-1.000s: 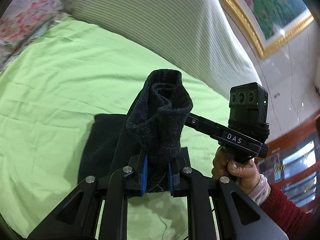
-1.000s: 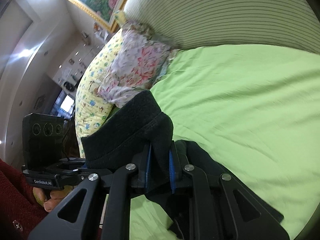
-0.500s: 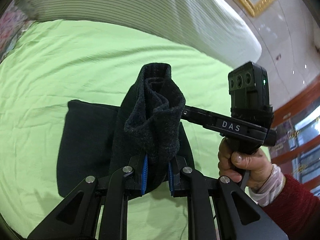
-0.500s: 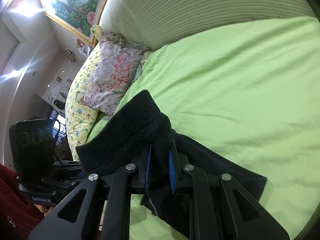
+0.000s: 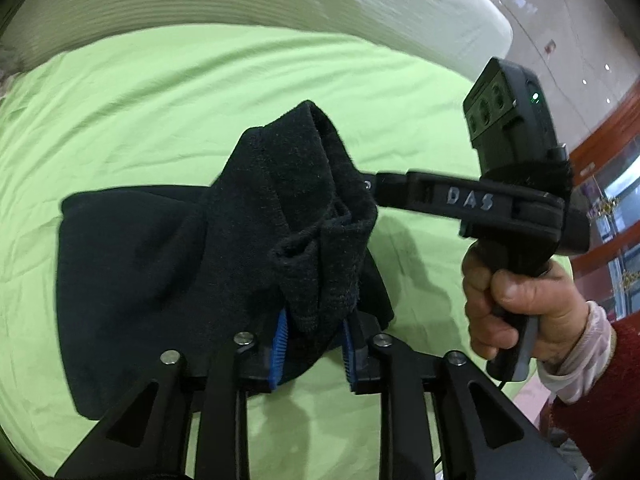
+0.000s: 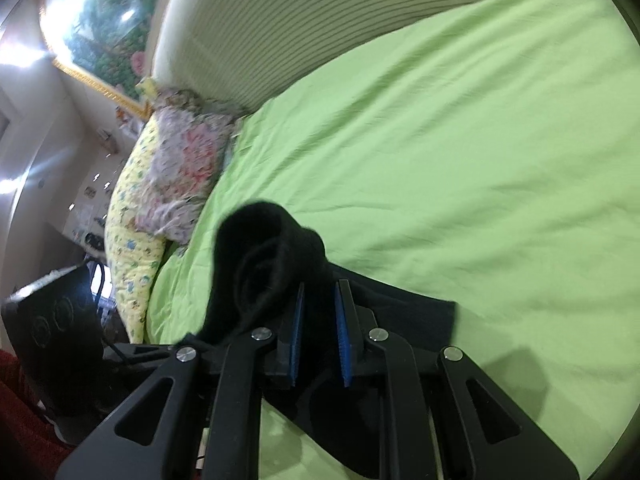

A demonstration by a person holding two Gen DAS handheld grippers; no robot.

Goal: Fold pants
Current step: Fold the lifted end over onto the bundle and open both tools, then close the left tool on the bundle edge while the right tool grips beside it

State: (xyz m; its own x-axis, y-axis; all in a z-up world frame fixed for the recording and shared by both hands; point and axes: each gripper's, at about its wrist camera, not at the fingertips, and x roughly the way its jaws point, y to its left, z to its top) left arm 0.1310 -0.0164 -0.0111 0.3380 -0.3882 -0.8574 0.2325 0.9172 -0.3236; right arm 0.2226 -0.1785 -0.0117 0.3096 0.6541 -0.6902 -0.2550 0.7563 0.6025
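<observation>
Pants of thick black knit, lying partly flat on the green bed, spread from centre toward 9 o'clock in the left wrist view, with one end gathered up into a rolled wad at centre. Left gripper at 6 o'clock, jaws pinching the lower end of that wad between the blue pads, though the hold looks loose. Right gripper low at 6 o'clock in its own view, blue pads a little apart with only darkness between them; cannot tell whether cloth is caught there, since the hump of fabric bulges over the left finger toward 10 o'clock and the picture is blurred. Right hand wrapped round its handle at 3 o'clock in the left view. Pillows well apart from the cloth, up at 9 to 10 o'clock beside the striped headboard.

Judged as mid-fold: the lifted end being brought over onto the flat part.

To do it well:
- Keep both tools level with each other so the carried edge lands square, not skewed.
- Lower until the wad touches the layer beneath before letting go; dropping from height will likely leave a bunched, rolled edge.
- Line up the carried edge with the far edge at 9 o'clock, not short of it.
- Spread the jaws fully, then draw straight back toward 6 o'clock, low and slow, since fuzzy knit tends to cling to ribbed pads and drag the top layer along.
- Smooth the hump outward afterwards if any remains.
</observation>
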